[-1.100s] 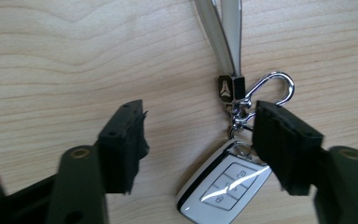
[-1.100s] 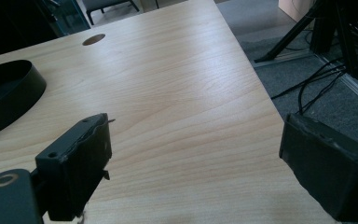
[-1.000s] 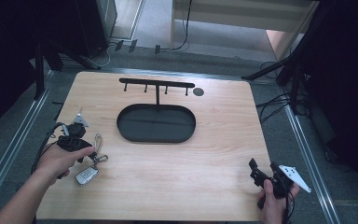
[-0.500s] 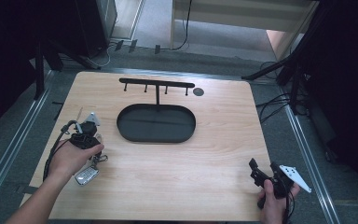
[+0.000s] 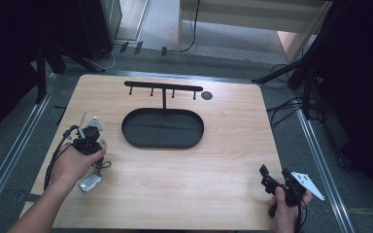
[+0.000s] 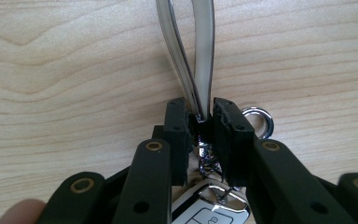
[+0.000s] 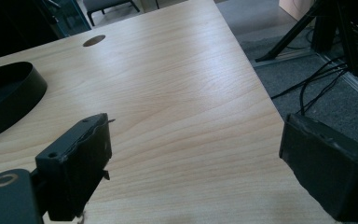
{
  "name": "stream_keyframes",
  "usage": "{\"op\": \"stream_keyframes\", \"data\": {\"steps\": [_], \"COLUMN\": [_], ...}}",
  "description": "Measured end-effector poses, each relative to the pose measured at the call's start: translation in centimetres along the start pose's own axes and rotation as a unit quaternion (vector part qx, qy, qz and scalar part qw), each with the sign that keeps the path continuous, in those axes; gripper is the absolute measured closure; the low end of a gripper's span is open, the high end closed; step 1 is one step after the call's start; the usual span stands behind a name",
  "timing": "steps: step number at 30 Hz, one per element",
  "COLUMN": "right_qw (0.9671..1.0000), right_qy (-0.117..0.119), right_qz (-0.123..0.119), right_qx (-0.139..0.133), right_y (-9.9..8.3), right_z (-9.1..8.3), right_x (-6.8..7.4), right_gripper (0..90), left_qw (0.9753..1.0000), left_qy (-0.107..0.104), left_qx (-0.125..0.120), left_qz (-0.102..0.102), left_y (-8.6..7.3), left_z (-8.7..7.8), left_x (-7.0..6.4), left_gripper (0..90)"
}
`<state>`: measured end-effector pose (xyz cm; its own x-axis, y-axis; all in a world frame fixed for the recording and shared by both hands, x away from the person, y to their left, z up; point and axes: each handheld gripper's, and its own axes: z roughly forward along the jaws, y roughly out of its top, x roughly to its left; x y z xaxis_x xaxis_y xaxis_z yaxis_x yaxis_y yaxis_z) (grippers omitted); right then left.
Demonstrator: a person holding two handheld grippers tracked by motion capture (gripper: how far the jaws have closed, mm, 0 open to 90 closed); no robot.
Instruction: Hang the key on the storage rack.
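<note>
The left gripper pinches the silver metal key-ring loop of a car key fob. The black oval tray with a hook rack sits just beside it on the wooden table. The right gripper hovers with its jaws spread wide near the table's edge.

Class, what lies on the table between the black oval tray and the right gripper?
In the high view, only bare wood separates the black oval tray from the right gripper.

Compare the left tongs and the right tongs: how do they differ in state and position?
The left tongs are shut on the key fob's strap; the right tongs stand wide open, holding nothing. The left sit near the tray; the right sit at the table's near right corner. Both have black jaws.
</note>
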<state>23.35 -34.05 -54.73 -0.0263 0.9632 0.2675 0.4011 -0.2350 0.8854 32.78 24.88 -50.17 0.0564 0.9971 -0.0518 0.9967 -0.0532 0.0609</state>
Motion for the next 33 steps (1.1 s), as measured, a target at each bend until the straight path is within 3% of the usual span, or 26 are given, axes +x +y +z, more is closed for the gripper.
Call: {"op": "stream_keyframes", "data": {"steps": [3, 8, 27, 33], "right_qw": [1.0, 1.0, 1.0, 1.0], "right_qy": [0.0, 0.0, 0.001, 0.001], "right_qz": [0.0, 0.001, 0.002, 0.003], "right_qx": [0.0, 0.001, 0.003, 0.004], "right_y": [0.0, 0.0, 0.01, 0.01], "right_z": [0.0, 0.0, 0.02, 0.02], "right_x": [0.0, -0.01, 0.0, 0.0], "right_gripper": [8.8, 8.8, 8.8, 8.8], "left_qw": [0.9999, 0.9999, 0.9999, 0.9996], "left_qy": [-0.011, -0.01, -0.008, 0.002], "left_qx": [0.0, -0.002, -0.005, -0.029], "left_qz": [-0.012, -0.01, -0.004, 0.004], "left_y": [-0.07, -0.07, -0.06, -0.12], "left_z": [0.16, 0.17, 0.21, -0.28], "left_x": [-0.07, -0.11, -0.22, -0.18], "left_gripper": [77.5, 81.3, 82.3, 82.8]}}
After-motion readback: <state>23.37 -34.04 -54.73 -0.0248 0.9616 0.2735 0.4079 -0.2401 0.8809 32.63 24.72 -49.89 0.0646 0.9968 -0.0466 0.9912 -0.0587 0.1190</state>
